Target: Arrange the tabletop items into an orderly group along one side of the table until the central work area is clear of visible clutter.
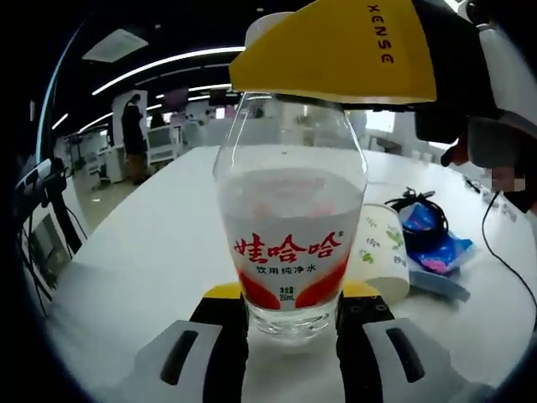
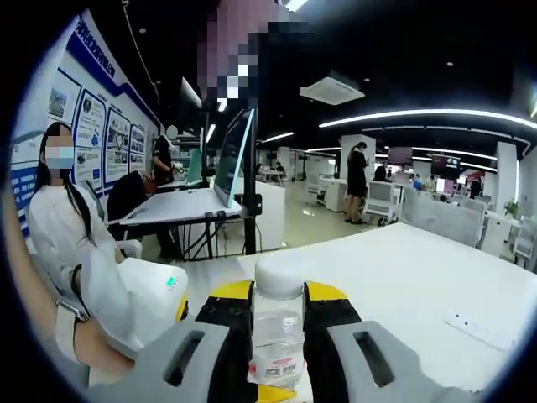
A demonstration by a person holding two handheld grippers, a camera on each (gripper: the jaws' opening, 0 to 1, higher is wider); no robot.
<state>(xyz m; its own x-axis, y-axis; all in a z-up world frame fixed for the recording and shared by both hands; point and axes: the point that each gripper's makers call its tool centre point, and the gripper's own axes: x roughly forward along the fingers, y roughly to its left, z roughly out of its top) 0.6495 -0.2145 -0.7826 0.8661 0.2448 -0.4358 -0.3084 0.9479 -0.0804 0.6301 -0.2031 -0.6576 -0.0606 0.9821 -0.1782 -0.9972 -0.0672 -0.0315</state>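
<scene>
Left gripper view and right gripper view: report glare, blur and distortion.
Left gripper view: water bottle sharp, its label readable, fisheye bulging it; bright window glare upper right. Right gripper view: ceiling strip lights bend with the lens; the bottle between the tongs looks soft.

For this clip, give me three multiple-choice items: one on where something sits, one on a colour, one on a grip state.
1. Where is the paper cup relative to the water bottle in the left gripper view?
A. to its right, on the table
B. stacked on top of it
C. to its left, on the floor

2. What colour is the bottle's label text?
A. green
B. red
C. black

3. What is the left hand-held gripper doing?
A. hanging open above the table
B. closed on the bottle's base
C. holding the cup

Answers: 1 A, the cup stands on the white table right of the bottle. 2 B, the characters are red on white. 3 B, both jaws press the bottle's lower sides.
</scene>
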